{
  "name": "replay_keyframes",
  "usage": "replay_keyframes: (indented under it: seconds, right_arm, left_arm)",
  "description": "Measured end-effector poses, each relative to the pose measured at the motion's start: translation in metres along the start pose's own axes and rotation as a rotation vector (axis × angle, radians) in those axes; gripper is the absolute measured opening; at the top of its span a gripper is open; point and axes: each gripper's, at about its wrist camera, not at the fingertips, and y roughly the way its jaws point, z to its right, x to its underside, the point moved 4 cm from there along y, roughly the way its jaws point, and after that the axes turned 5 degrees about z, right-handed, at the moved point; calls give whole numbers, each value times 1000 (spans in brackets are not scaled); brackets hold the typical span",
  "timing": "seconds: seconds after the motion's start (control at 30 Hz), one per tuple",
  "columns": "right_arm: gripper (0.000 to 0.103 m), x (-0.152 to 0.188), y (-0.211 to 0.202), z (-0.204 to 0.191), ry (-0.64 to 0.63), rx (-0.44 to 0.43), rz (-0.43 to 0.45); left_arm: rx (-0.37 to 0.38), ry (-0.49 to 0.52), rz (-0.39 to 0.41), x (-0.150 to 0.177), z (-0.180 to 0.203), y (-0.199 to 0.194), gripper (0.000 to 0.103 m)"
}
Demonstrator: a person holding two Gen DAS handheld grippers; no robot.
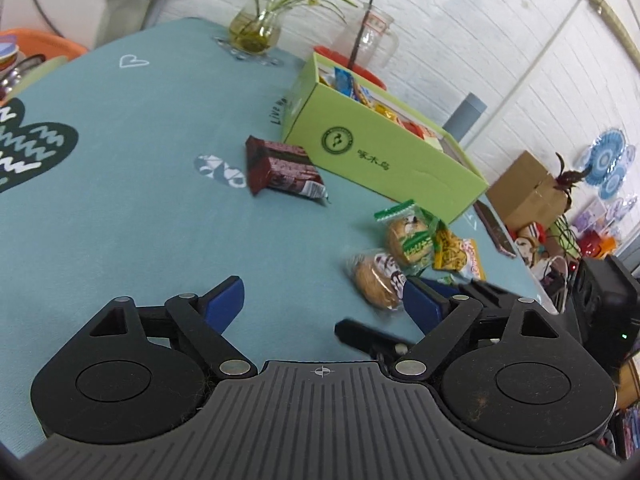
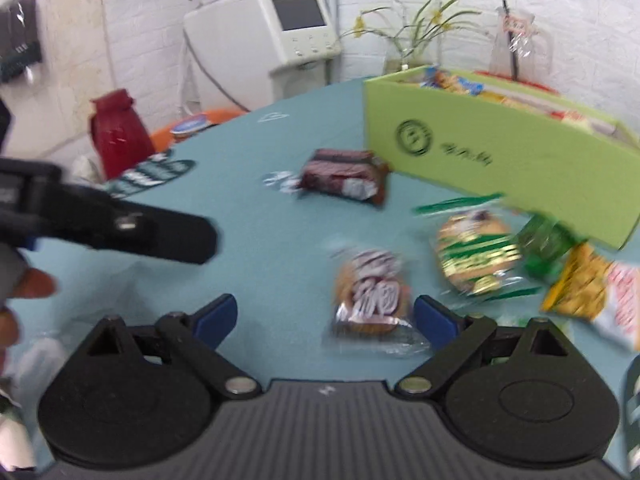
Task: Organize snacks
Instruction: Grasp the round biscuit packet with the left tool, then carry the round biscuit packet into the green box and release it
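Observation:
A light green box with several snack packs inside stands on the teal tablecloth. In front of it lie dark red chocolate packs, a green-wrapped cookie, a yellow snack bag and a brown-wrapped cookie. My left gripper is open and empty, with the brown cookie just beyond its right fingertip. My right gripper is open. The brown-wrapped cookie lies on the cloth between its fingers, nearer the right pad and not pinched. The green box and chocolate packs sit farther back.
A glass vase of yellow flowers and a glass jug stand behind the box. A black finger of the left gripper reaches in from the left, with a person's fingertips below it. A red jar stands beyond the table's edge.

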Motion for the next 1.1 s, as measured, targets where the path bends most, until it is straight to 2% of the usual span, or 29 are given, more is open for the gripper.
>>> replay_keyframes:
  seconds: [0.03, 0.1, 0.23, 0.33, 0.43, 0.53, 0.57, 0.6, 0.67, 0.8, 0.97, 1.03, 1.1]
  right_arm:
    - [94, 5, -2, -7, 10, -5, -4]
    - [94, 12, -7, -17, -14, 43, 10]
    - [94, 10, -10, -15, -16, 110, 19]
    - [94, 3, -7, -10, 22, 108, 25]
    - [94, 2, 4, -7, 57, 77, 6]
    - [94, -4, 14, -8, 26, 85, -2]
    - [94, -6, 16, -7, 15, 75, -10]
    - [94, -7, 17, -7, 8, 53, -15]
    - [94, -6, 16, -7, 4, 16, -17]
    - [94, 2, 6, -14, -11, 3, -13]
    - [93, 22, -19, -29, -30, -3, -9]
    - [94, 25, -26, -30, -15, 20, 9]
    - [94, 24, -31, -27, -14, 76, 38]
  left_arm:
    - [1, 1, -8, 2, -2, 1, 75]
    - [8, 0, -29, 5, -2, 7, 75]
    - [47, 24, -55, 1, 8, 21, 75]
    - [72, 83, -52, -13, 21, 33, 75]
    - [85, 158, -86, -20, 34, 55, 75]
    - [117, 186, -170, -20, 40, 77, 60]
    - [130, 194, -197, -19, 41, 82, 49]
    - [151, 194, -217, -17, 41, 83, 43]
    - [187, 208, -227, -12, 44, 78, 44]
    - [184, 245, -226, 4, 51, 63, 44]
    - [180, 228, -238, 31, 57, 41, 45]
    - [168, 212, -216, 30, 58, 35, 49]
    - [124, 214, -167, 21, 57, 32, 61]
